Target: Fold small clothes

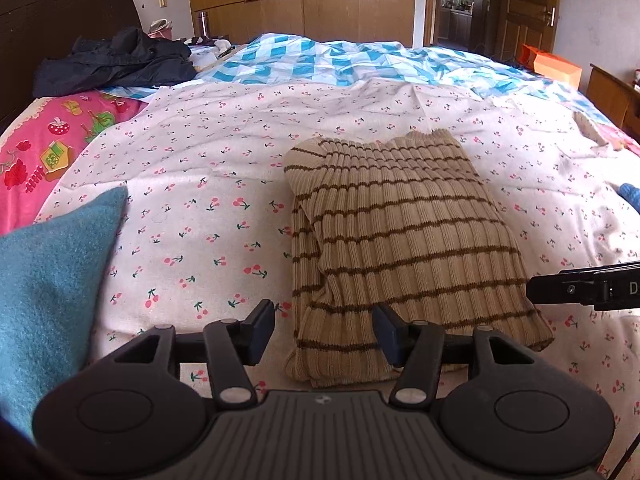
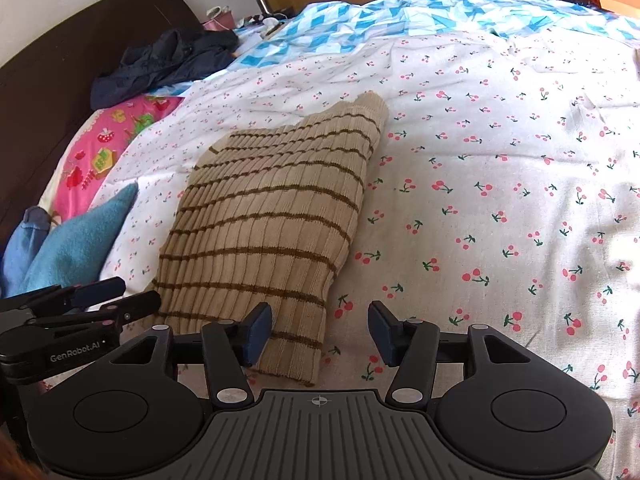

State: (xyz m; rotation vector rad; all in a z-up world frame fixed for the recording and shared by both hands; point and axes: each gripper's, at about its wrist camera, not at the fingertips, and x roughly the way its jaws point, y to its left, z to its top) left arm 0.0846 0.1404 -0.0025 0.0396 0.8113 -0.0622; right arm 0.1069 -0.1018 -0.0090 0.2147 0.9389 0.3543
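We hold both tools spread wide and gripping nothing. Our left tool [image 1: 324, 330] hangs low over the near edge of the folded striped sweater [image 1: 400, 248]; its right pad [image 1: 388, 334] sits over the knit, its left pad over the bare cherry-print sheet [image 1: 192, 184], though whether either touches the fabric we cannot tell. Our right tool [image 2: 320, 330] straddles the sweater's near right corner, left pad above the ribbed cloth [image 2: 264, 220], right pad above the sheet [image 2: 500, 168]. The sweater lies flat on the bed straight ahead of both tools, a neat beige block with brown stripes, its far edge rumpled at the collar. To the right of our right tool the sheet runs open and unbroken. To the left of our left tool a teal cushion [image 1: 52, 280] crowds close, with a pink printed pillow [image 1: 48, 152] past it. Further ahead, a dark jacket [image 1: 116, 60] lies heaped near the headboard [image 1: 60, 4], and a blue checked quilt [image 1: 340, 60] covers the far side of the bed.
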